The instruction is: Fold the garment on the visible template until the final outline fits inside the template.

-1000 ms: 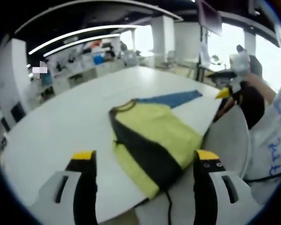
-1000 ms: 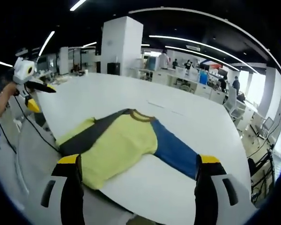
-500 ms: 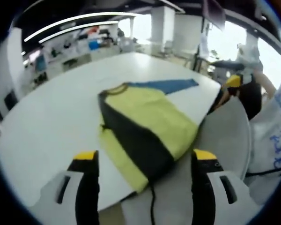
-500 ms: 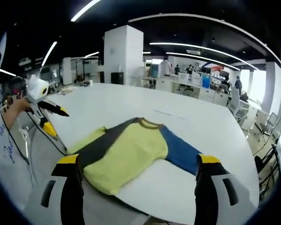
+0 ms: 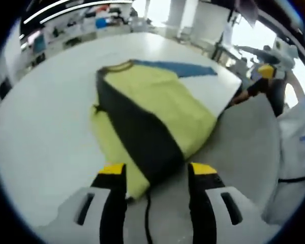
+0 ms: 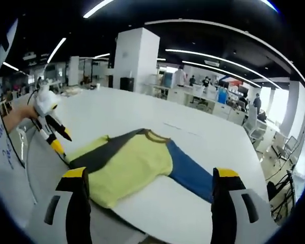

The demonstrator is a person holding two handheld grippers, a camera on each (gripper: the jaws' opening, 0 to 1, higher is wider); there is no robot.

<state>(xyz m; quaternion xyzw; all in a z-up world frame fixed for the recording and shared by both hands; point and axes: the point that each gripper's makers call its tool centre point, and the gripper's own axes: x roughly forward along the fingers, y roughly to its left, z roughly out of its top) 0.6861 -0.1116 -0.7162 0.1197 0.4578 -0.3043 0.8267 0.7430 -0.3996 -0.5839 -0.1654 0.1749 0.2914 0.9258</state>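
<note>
A yellow garment (image 5: 157, 107) lies flat on the white table (image 5: 40, 127), with a dark sleeve folded across it and a blue sleeve (image 5: 178, 68) stretched out at the far side. My left gripper (image 5: 156, 173) is open with its jaws drawn closer, and the garment's near dark corner sits between the yellow tips. In the right gripper view the garment (image 6: 127, 162) lies ahead of my right gripper (image 6: 150, 175), which hangs wide open above the table edge. The left gripper (image 6: 53, 134) points down at the garment's left end. The right gripper (image 5: 264, 76) shows near the blue sleeve.
The table's near edge (image 5: 229, 107) runs beside the garment, with grey floor (image 5: 244, 152) beyond it. A person's sleeve (image 5: 300, 137) is at the right. Office desks, a white pillar (image 6: 134, 61) and chairs stand far behind the table.
My left gripper has moved in and down onto the garment's near corner, and its jaws have narrowed. The right gripper stays wide open and has shifted little.
</note>
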